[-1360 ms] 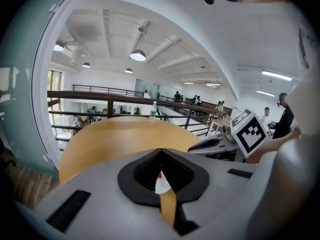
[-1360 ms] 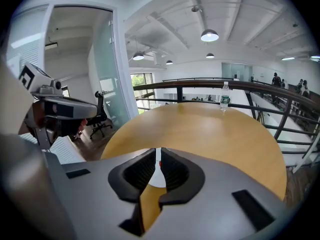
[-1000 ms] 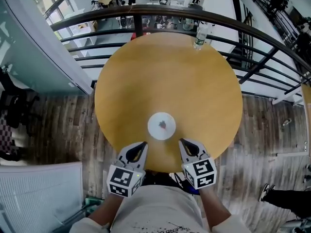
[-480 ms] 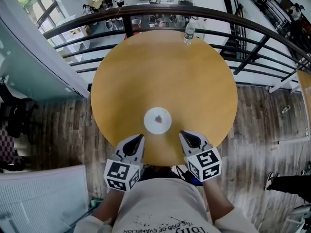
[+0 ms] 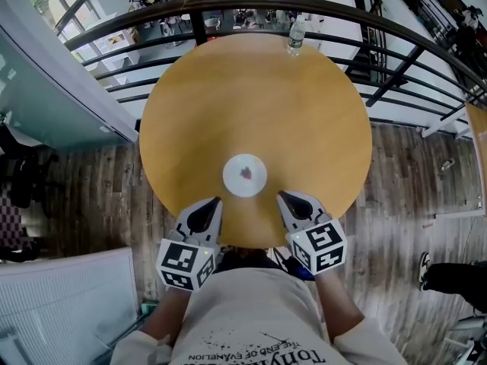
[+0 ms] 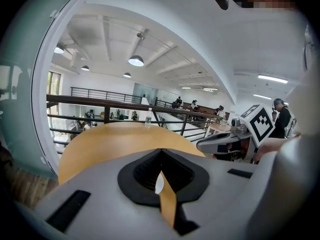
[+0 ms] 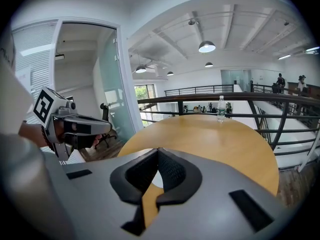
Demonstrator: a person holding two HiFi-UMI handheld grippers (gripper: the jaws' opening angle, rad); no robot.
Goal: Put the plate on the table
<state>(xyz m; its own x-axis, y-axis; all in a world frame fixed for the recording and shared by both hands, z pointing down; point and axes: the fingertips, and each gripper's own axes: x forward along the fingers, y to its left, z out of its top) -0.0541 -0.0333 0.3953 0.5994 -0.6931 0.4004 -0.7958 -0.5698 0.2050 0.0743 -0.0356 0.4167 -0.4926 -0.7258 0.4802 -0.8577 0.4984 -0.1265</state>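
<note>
A small white plate (image 5: pixel 244 176) with a red mark at its centre lies flat on the round wooden table (image 5: pixel 304 120), towards the near edge. My left gripper (image 5: pixel 211 201) is just short of the plate on its near left, with the jaws shut and nothing held. Mirroring it on the near right, my right gripper (image 5: pixel 281 197) is also shut and empty. Neither one touches the plate. In each gripper view a white sliver of the plate (image 6: pixel 158 183) (image 7: pixel 156 178) shows through the gap below the closed fingertips.
A clear water bottle (image 5: pixel 295 36) stands at the table's far edge by the dark railing (image 5: pixel 228 6). Wooden floor surrounds the table, with a glass partition at the left. Beyond the railing is a drop to a lower office floor.
The head view has shifted a little, so the table sits higher in frame. Both grippers and the plate keep the same places relative to each other.
</note>
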